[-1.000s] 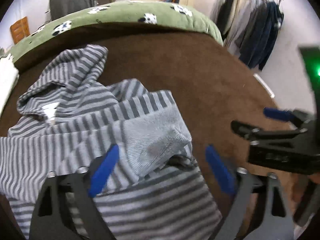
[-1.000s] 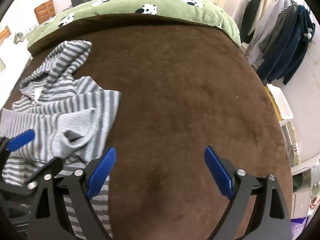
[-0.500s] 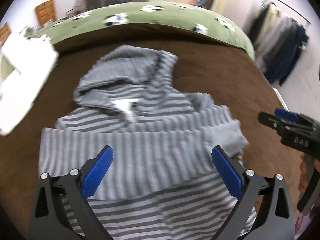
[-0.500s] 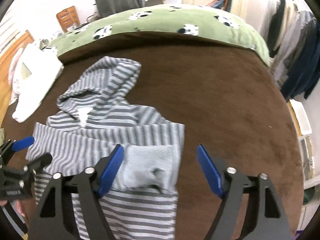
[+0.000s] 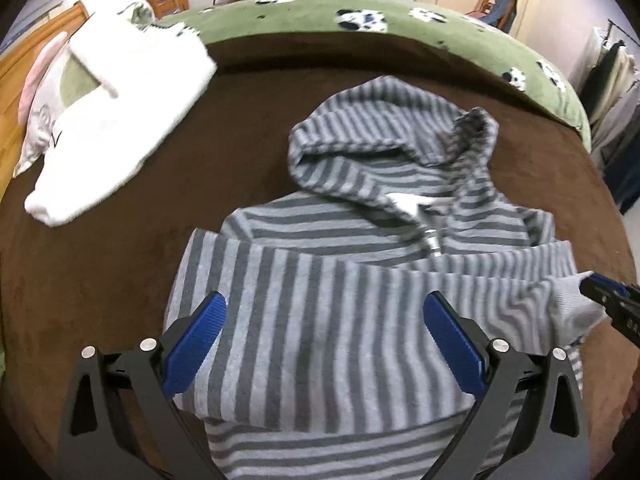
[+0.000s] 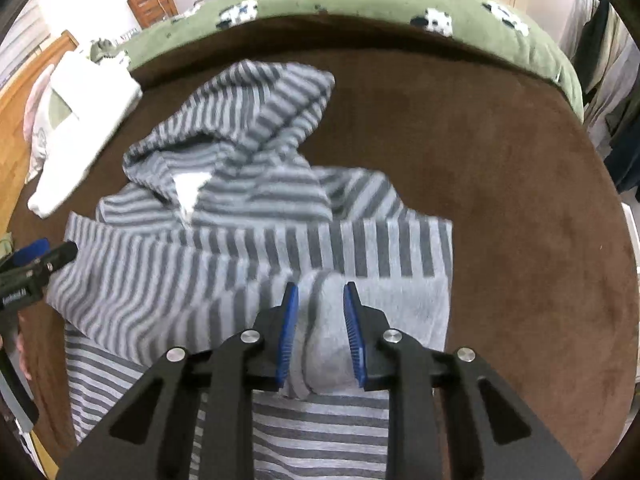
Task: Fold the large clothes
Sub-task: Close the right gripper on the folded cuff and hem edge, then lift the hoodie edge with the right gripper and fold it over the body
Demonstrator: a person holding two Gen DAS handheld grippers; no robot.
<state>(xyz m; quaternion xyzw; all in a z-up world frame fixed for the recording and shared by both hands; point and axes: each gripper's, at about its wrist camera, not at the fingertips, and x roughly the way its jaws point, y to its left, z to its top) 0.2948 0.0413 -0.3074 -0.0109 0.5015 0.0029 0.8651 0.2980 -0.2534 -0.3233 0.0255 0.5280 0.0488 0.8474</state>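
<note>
A grey striped hoodie [image 5: 360, 264] lies on the brown bed cover, hood away from me, one sleeve folded across its chest. My left gripper [image 5: 324, 340] is open and hovers over the folded sleeve. My right gripper [image 6: 320, 320] is shut on the sleeve's plain grey cuff [image 6: 324, 332] at the hoodie's right side. The hoodie also shows in the right wrist view [image 6: 248, 216]. The right gripper's tip shows at the right edge of the left wrist view [image 5: 608, 296].
A white folded garment [image 5: 116, 100] and a pillow [image 5: 40, 112] lie at the bed's far left. A green panda-print blanket [image 5: 400, 20] runs along the far edge. Clothes hang on a rack [image 6: 612, 80] at the right. Brown bed cover [image 6: 520, 200] lies right of the hoodie.
My right gripper has closed from wide open onto the grey cuff. My left gripper has swung left and now looks down on the middle of the hoodie.
</note>
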